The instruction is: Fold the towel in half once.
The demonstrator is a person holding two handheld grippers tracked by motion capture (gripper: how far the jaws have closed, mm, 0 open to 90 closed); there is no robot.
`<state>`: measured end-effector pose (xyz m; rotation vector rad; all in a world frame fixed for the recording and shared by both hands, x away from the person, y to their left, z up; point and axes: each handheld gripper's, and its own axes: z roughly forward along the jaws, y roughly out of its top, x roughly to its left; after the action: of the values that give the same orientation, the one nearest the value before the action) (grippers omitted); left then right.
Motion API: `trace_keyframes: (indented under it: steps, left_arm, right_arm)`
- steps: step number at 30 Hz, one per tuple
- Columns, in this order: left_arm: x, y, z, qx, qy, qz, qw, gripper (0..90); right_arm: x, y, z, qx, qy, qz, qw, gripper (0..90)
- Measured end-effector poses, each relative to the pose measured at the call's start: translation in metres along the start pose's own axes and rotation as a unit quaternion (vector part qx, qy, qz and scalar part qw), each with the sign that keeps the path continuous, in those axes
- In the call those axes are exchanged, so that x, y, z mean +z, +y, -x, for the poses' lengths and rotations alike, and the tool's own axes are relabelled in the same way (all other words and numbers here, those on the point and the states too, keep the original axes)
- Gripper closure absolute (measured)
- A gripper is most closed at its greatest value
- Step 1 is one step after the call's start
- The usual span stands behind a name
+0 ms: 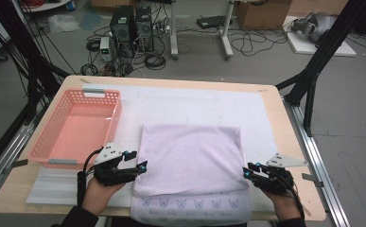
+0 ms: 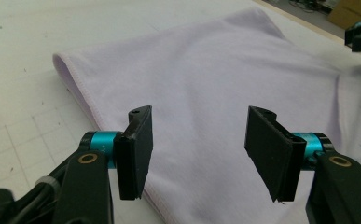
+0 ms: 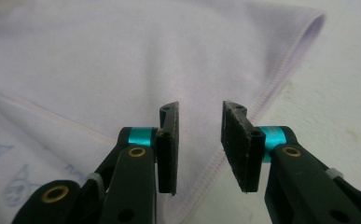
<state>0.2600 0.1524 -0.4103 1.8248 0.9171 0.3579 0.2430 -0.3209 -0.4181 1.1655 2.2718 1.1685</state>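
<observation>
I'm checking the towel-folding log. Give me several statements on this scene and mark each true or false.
1. The left tongs are open over the lilac towel. True.
2. The right tongs are clamped on the towel. False: their jaws stand apart, nothing between them.
3. The pink basket sits left of the towel. True.
4. The towel lies inside the basket. False: it lies folded on the white mat.

One folded lilac towel [image 1: 190, 158] lies at the near middle of the table [image 1: 275, 123], and one pink plastic basket [image 1: 76, 125] stands at the left. One white mat [image 1: 247, 113] covers the tabletop. Two grippers are there, the left gripper [image 1: 140, 166] and the right gripper [image 1: 247, 172], each with two black jaws. On the floor at the far side stand two computer towers [image 1: 133, 26] and one cardboard box [image 1: 261, 13].
</observation>
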Motion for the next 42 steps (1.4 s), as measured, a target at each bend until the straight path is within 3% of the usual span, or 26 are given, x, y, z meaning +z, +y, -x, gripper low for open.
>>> trace_keyframes:
  steps: [3, 6, 9, 14, 16, 19, 21, 25, 30, 32, 34, 38, 41, 42]
  left_arm:
    - [0.013, 0.004, 0.0, -0.001, 0.008, -0.002, 1.0, 42.2]
    - [0.022, 0.007, -0.001, -0.002, 0.018, 0.002, 0.9998, 42.2]
    - [0.028, 0.009, -0.004, -0.01, 0.024, 0.006, 0.9997, 42.1]
    - [0.032, 0.008, -0.009, -0.014, 0.034, 0.0, 0.9993, 41.9]
    - [0.034, 0.008, -0.011, -0.017, 0.041, -0.001, 0.999, 41.7]
    - [0.04, 0.01, -0.016, -0.027, 0.055, 0.0, 0.9981, 41.5]
    - [0.045, 0.013, -0.019, -0.035, 0.061, 0.0, 0.9975, 39.9]
    - [0.058, 0.023, -0.027, -0.054, 0.079, 0.015, 0.9953, 36.2]
    - [0.076, 0.034, -0.041, -0.07, 0.099, 0.012, 0.9926, 35.2]
    - [0.084, 0.037, -0.046, -0.073, 0.114, 0.002, 0.9908, 35.2]
    - [0.092, 0.039, -0.054, -0.08, 0.135, -0.007, 0.9876, 35.4]
    - [0.107, 0.035, -0.067, -0.093, 0.165, -0.029, 0.9816, 36.4]
    - [0.115, 0.028, -0.075, -0.101, 0.188, -0.052, 0.9755, 37.3]
    - [0.117, 0.026, -0.077, -0.107, 0.186, -0.056, 0.975, 37.6]
  right_arm:
    - [0.018, 0.002, 0.001, -0.018, -0.006, -0.025, 0.9995, 70.1]
    - [0.026, -0.001, -0.002, -0.034, 0.005, -0.055, 0.9979, 71.7]
    - [0.02, -0.008, -0.011, -0.065, 0.023, -0.078, 0.9946, 73.0]
    - [-0.001, -0.022, -0.024, -0.098, 0.068, -0.089, 0.9888, 73.9]
    - [-0.009, -0.026, -0.026, -0.102, 0.068, -0.084, 0.9889, 72.9]
    - [-0.017, -0.023, -0.019, -0.075, 0.06, -0.047, 0.9942, 68.4]
    - [-0.017, -0.017, -0.01, -0.047, 0.034, -0.022, 0.9981, 64.0]
    - [-0.001, 0.0, 0.011, -0.009, -0.02, 0.004, 0.9998, 58.7]
    - [0.034, 0.02, 0.042, 0.051, -0.073, 0.019, 0.9959, 52.8]
    - [0.049, 0.027, 0.053, 0.081, -0.078, 0.018, 0.9935, 52.1]
    - [0.064, 0.034, 0.061, 0.106, -0.079, 0.007, 0.9912, 56.1]
    - [0.09, 0.045, 0.065, 0.096, -0.108, -0.026, 0.9891, 54.8]
    - [0.098, 0.045, 0.068, 0.095, -0.12, -0.032, 0.9876, 52.2]
    - [0.098, 0.045, 0.068, 0.096, -0.119, -0.032, 0.9878, 52.3]
